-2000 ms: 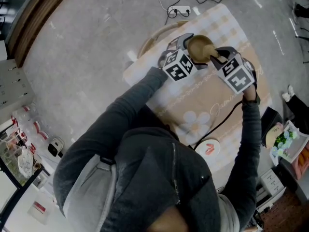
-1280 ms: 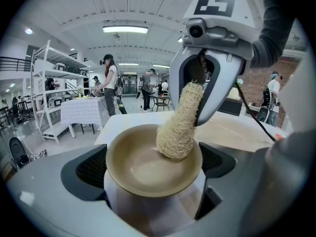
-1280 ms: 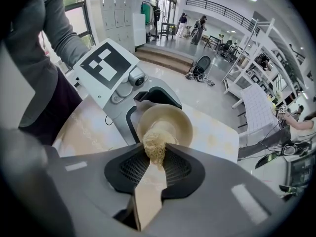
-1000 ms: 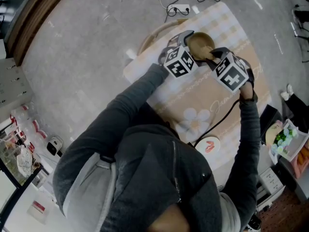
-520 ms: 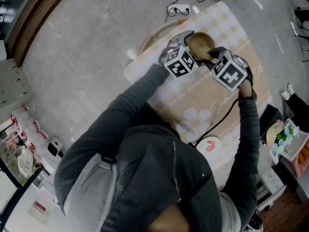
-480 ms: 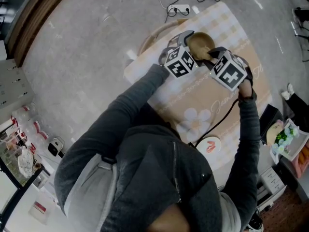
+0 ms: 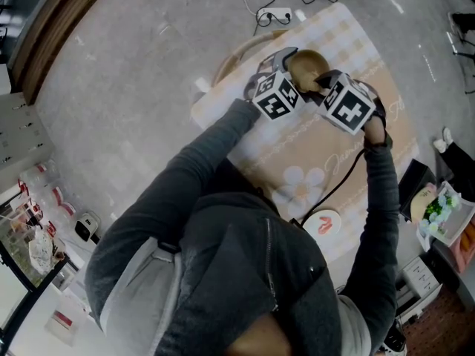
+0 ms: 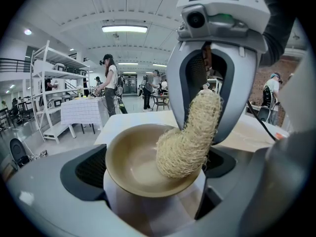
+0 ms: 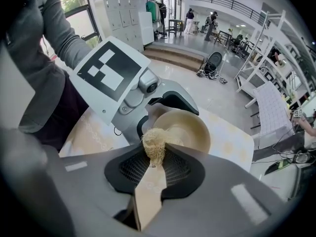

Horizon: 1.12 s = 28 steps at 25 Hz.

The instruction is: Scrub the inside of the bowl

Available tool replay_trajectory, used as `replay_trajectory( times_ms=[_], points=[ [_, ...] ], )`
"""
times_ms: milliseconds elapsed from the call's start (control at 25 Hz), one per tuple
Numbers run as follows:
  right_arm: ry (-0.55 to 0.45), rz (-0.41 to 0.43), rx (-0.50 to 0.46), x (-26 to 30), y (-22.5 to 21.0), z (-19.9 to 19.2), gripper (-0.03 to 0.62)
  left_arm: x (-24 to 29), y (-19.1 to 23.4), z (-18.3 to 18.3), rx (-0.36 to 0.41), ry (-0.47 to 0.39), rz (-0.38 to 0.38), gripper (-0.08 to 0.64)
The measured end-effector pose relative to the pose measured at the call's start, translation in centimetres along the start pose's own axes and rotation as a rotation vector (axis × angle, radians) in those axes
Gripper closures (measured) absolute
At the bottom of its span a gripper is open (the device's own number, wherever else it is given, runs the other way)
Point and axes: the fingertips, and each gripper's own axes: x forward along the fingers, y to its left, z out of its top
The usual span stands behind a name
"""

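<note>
A tan bowl [image 7: 306, 67] is held up over the table, gripped by its rim in my left gripper [image 7: 286, 64]. In the left gripper view the bowl [image 8: 133, 164] sits tilted between the jaws of the left gripper [image 8: 155, 174], its hollow facing the camera. My right gripper [image 7: 324, 82] is shut on a scrubber with a flat beige handle [image 9: 148, 194]. The scrubber's straw-coloured loofah head [image 8: 190, 135] presses into the right side of the bowl's inside. From the right gripper [image 9: 154, 168] the loofah [image 9: 154, 144] pokes toward the bowl [image 9: 190, 130].
The table carries a beige cloth [image 7: 297, 154] with a flower print. A small white dish [image 7: 320, 227] with a red mark lies near the person. A black cable [image 7: 338, 184] runs across the cloth. A power strip [image 7: 276, 13] lies on the floor beyond the table.
The right gripper has shifted left and a little up, bringing the scrubber further into the bowl. The left gripper and bowl have barely moved.
</note>
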Motion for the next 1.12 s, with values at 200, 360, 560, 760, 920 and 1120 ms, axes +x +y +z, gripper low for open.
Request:
replay_trajectory(
  times_ms=[200, 360, 560, 760, 920, 1120],
  points=[
    [0.005, 0.020, -0.008, 0.4, 0.1, 0.5, 0.518, 0.0, 0.0, -0.1, 0.000, 0.001, 0.000, -0.018],
    [0.008, 0.049, -0.016, 0.5, 0.0, 0.7, 0.520, 0.0, 0.1, -0.1, 0.000, 0.001, 0.001, -0.018],
    [-0.027, 0.097, 0.010, 0.6, -0.2, 1.2, 0.520, 0.0, 0.0, -0.1, 0.001, 0.003, 0.003, -0.018],
    [-0.030, 0.124, -0.006, 0.9, -0.4, 2.3, 0.522, -0.1, 0.1, -0.1, 0.003, 0.006, 0.005, -0.018],
    [-0.024, 0.128, -0.014, 1.4, -0.8, 2.7, 0.522, 0.0, 0.0, -0.1, 0.003, 0.006, 0.008, -0.018],
    [-0.044, 0.141, 0.007, 1.7, -1.1, 3.0, 0.522, 0.1, 0.0, -0.1, 0.004, 0.007, 0.008, -0.018]
  ],
)
